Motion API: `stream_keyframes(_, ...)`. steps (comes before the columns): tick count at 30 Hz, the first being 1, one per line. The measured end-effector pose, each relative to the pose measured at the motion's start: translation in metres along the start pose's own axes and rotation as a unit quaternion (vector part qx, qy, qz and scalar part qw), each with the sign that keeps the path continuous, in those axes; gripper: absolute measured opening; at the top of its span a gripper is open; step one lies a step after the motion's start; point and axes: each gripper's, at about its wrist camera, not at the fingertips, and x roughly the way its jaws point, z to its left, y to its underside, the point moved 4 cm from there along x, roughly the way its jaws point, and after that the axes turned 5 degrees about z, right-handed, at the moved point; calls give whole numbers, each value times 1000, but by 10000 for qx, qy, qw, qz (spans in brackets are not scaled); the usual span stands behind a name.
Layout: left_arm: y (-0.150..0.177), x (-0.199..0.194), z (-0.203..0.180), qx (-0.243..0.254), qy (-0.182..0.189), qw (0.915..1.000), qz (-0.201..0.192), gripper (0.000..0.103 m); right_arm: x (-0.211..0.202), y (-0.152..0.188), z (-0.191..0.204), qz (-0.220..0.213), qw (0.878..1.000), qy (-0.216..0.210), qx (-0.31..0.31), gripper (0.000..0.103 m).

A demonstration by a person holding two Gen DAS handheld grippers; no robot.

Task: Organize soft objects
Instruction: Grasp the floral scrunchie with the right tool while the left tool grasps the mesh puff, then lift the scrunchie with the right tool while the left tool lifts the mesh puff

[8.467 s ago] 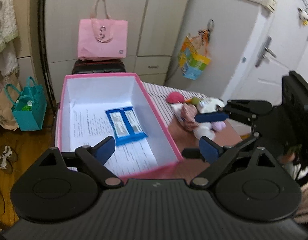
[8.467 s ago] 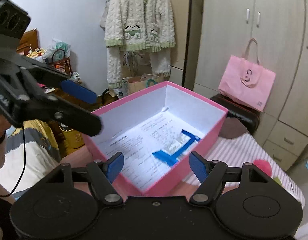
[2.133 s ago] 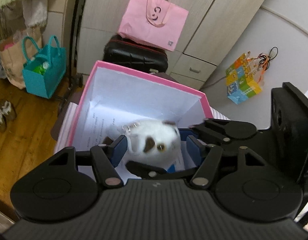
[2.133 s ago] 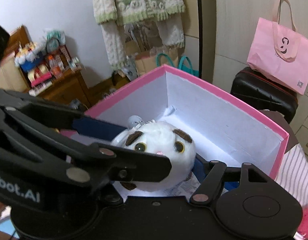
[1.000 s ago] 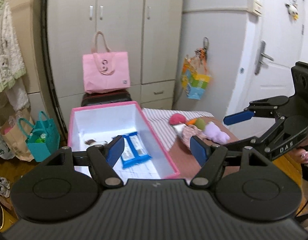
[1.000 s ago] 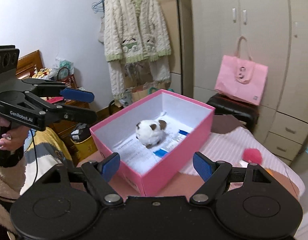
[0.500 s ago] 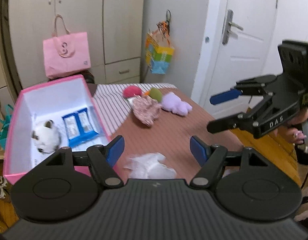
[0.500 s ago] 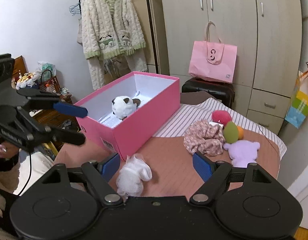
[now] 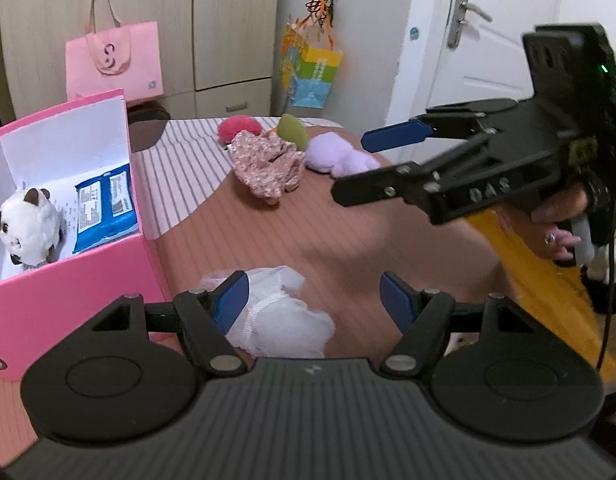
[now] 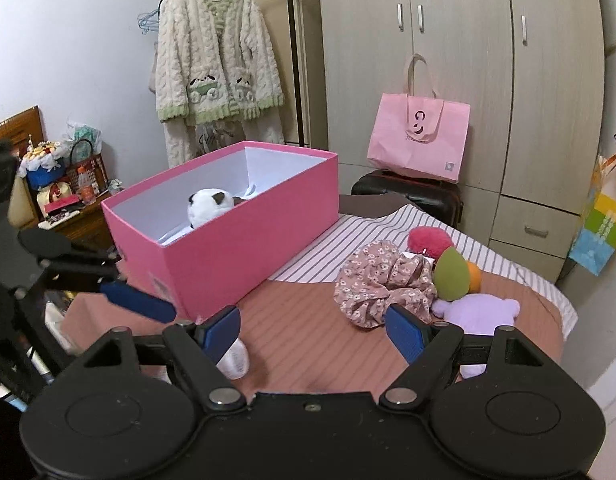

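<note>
A pink box (image 9: pixel 68 288) (image 10: pixel 244 248) stands on the table with a white panda plush (image 9: pixel 26 224) (image 10: pixel 208 202) and a blue packet (image 9: pixel 104 208) inside. My left gripper (image 9: pixel 314 300) is open, low over a white mesh pouf (image 9: pixel 280 320) that lies just before its fingers. My right gripper (image 10: pixel 314 328) is open and empty above the table; it also shows in the left wrist view (image 9: pixel 396 136). A floral cloth (image 9: pixel 268 164) (image 10: pixel 380 284), a red pompom (image 9: pixel 238 128) (image 10: pixel 428 238), a green-orange toy (image 10: pixel 452 268) and a purple plush (image 9: pixel 340 156) (image 10: pixel 476 312) lie farther back.
A striped cloth (image 9: pixel 180 172) covers the table's far part. A pink tote (image 10: pixel 418 142) sits on a black case by the wardrobe. A colourful bag (image 9: pixel 310 68) hangs beside the door. A knitted cardigan (image 10: pixel 216 68) hangs on the wall.
Both grippers have drawn back from the box, where the panda plush now lies. The left gripper has dropped closer to the white pouf. The right gripper has moved lower toward the table.
</note>
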Motion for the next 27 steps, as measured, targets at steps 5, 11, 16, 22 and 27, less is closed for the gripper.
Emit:
stream_keyframes(5,6,23,1,-63,-302,9995,-11,72,29,0,-14,-1,10000,40,-33,84)
stream_keyframes(11,11,41,6,-310,-547,9980,-14,72,65,-12,-23,-35,9997,207,-91,84)
stream_keyframes(16,17,49,11,-594,-594,9965,10,72,98,-24,-27,-6,9975,616,-346,84)
stream_keyframes(22,22,58,11,-687,-853,9938,167,63,128,-19,-36,303,9919,1123,-514,35)
stream_keyframes(27,22,53,10,-605,-1103,9919,176,42,112,-8,-30,218,9905,1222,-586,10)
